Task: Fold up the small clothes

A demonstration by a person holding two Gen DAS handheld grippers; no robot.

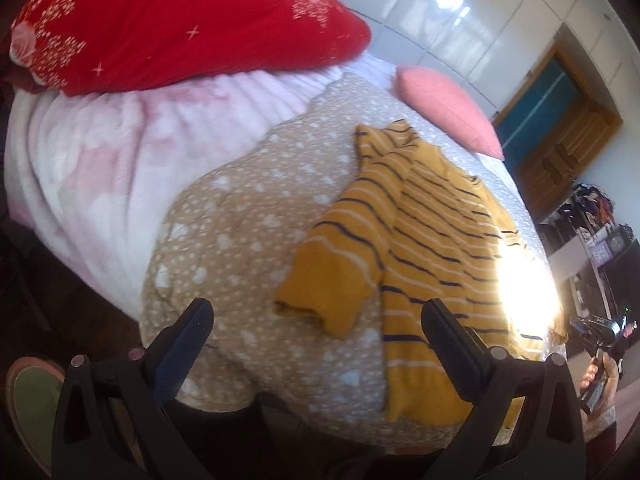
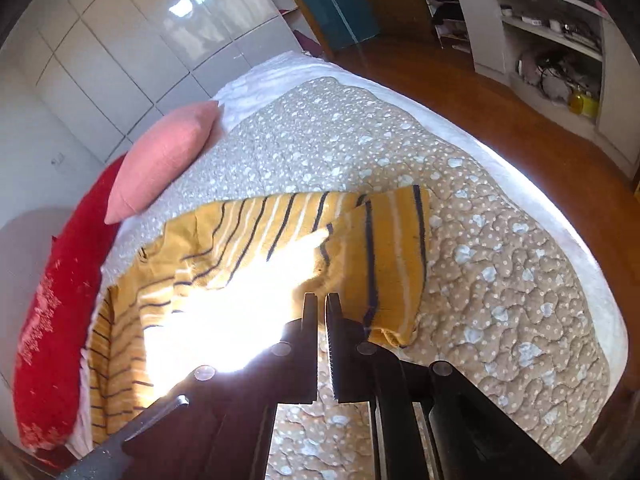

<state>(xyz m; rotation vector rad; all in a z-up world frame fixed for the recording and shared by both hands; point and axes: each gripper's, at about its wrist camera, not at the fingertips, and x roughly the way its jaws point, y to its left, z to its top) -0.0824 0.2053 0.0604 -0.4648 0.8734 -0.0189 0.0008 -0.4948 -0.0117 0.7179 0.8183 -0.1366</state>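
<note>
Sweater [image 1: 424, 240] is mustard yellow with thin navy and white stripes, lying on the tan spotted quilt [image 1: 240, 216] that covers the bed. One sleeve is folded in across the body, plain yellow cuff pointing toward the left gripper [image 1: 316, 320]. A hard sun patch blows out the far side of the fabric, so detail there is lost.

Left gripper is spread wide and grasping nothing — one finger sits over bare quilt, the other over the sweater's hem.

Right gripper [image 2: 321, 300] has its fingers drawn nearly together at the sweater's edge, with a thin gap between them; cannot tell if any cloth is pinched.

Pink pillow [image 2: 164, 160] and red pillow [image 1: 180, 20] sit at the head of the bed. White shelf unit [image 2: 540, 40] against the wall holds assorted small items, too blurred to name.
</note>
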